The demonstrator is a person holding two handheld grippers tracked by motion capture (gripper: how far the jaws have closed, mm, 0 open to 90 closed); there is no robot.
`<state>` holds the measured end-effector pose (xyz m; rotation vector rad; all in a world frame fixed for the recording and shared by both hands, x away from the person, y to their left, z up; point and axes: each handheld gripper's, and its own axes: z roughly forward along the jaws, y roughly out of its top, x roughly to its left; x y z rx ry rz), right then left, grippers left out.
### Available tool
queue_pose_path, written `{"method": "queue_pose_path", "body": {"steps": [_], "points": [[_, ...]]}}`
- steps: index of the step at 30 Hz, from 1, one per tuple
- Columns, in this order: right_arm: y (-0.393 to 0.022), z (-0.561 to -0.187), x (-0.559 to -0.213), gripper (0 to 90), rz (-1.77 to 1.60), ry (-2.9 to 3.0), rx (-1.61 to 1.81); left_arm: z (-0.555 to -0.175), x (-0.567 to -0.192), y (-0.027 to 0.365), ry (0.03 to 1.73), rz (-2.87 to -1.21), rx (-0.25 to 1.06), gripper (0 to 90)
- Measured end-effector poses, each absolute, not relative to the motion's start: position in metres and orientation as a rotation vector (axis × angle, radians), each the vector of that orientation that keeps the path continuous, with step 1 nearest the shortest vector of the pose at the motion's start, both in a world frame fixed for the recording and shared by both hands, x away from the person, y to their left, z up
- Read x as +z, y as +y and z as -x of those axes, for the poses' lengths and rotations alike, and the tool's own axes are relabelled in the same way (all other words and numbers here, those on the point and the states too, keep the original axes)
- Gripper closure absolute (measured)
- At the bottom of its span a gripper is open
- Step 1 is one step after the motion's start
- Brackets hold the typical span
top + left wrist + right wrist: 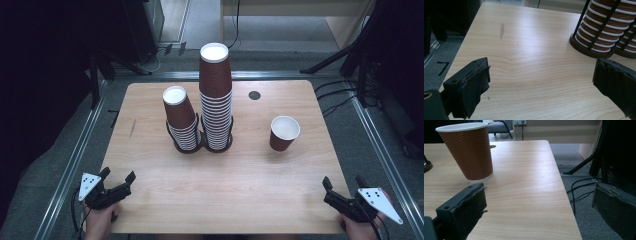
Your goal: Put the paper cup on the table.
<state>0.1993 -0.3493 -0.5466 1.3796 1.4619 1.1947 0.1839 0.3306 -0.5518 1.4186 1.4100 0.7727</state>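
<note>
A single brown paper cup (284, 133) stands upright right of centre on the tabletop (225, 190). Two cup stacks (216, 97) sit in a black rack at centre. The left gripper (118, 181) at lower left and the right gripper (344, 191) at lower right both gape, empty.

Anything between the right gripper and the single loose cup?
Nothing: bare tabletop runs from the right gripper to the loose cup, seen in the high and right gripper views.
</note>
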Motion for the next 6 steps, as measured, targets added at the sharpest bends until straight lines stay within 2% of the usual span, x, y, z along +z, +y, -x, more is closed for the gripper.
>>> {"method": "queue_pose_path", "body": {"steps": [6], "points": [[-0.3484,-0.2008,-0.5462,0.0,-1.392,1.458,1.197,-0.1847,-0.5518,0.3305,1.412,-1.415,0.771,1.5]]}}
